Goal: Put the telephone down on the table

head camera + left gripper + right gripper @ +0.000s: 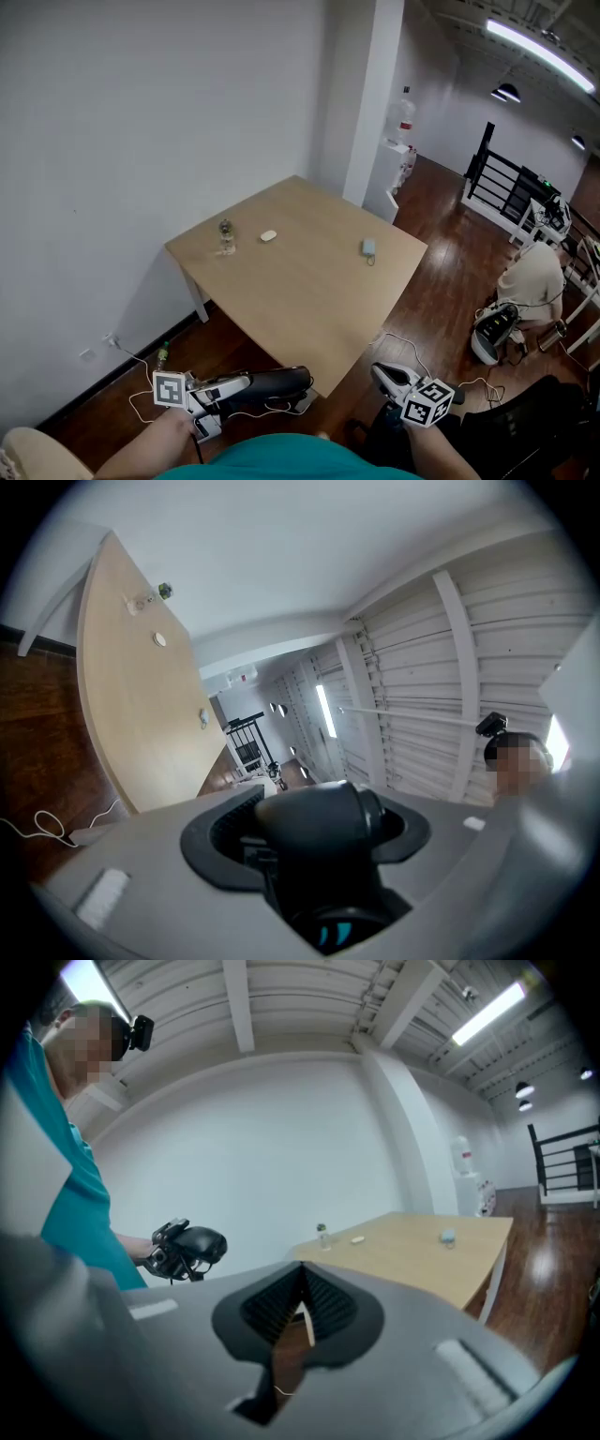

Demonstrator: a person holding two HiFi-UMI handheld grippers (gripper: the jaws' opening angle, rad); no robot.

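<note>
Fingers [225, 832] of left gripper [236, 387] clamped on black telephone handset [277, 382], low at 7 o'clock, well short of table [309, 291] up at 12. Right gripper [384, 373] pressed together, nothing between. Handset likely rigid, smooth, light; mid-body hold guards against slip.

Near half of the table [309, 309] is bare, with open entry over its near edge. Obstacles lie far side only: small bottle [225, 236] and white piece [268, 235] close together near the left corner, grey-blue item [368, 247] near the right edge. The wall [141, 112] runs along the table's far left edge.
</note>
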